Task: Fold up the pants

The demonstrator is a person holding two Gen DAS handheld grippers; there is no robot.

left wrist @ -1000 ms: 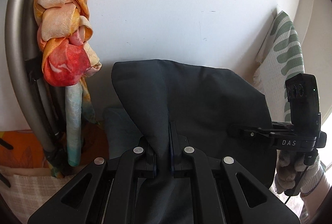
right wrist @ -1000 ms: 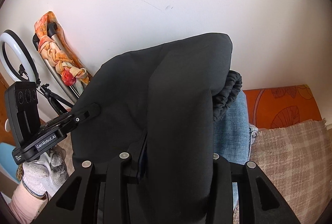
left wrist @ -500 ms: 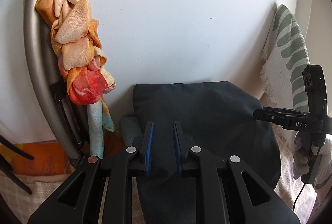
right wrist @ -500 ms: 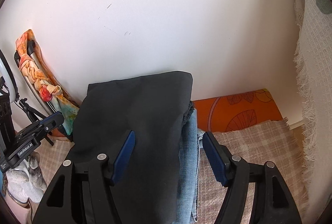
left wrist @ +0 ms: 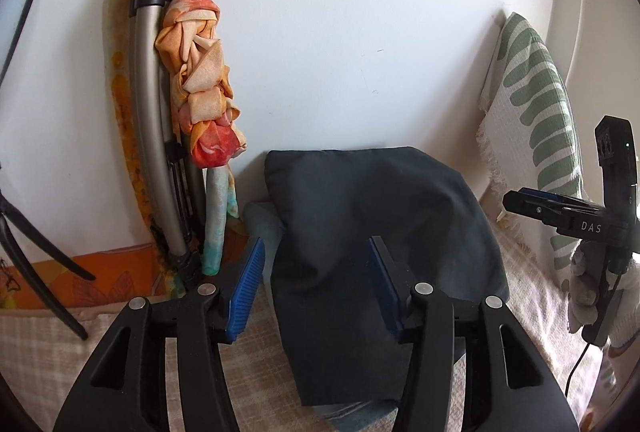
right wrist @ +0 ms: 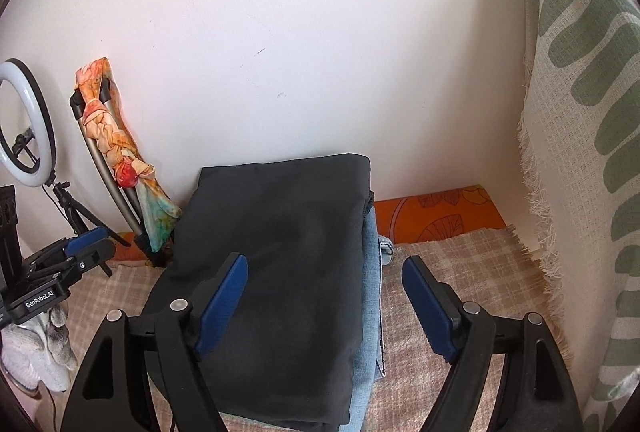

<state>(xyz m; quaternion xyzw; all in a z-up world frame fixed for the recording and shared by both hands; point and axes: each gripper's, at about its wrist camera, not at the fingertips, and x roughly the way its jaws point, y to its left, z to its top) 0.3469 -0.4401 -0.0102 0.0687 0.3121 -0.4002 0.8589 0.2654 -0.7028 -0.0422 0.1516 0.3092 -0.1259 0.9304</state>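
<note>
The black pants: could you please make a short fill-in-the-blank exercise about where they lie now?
1. The folded black pants lie on top of blue ____.
2. Both rest on a ____ blanket.
3. The ring light stands to the ____ of the pants in the right wrist view.

Missing words: jeans; checked; left

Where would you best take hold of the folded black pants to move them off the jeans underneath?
Likely the near corners of the folded black pants, one per tool, coming from the near side. The far fold sits against the wall; the near edge is free, and the jeans show along the right edge, so pinch only black layers.
</note>
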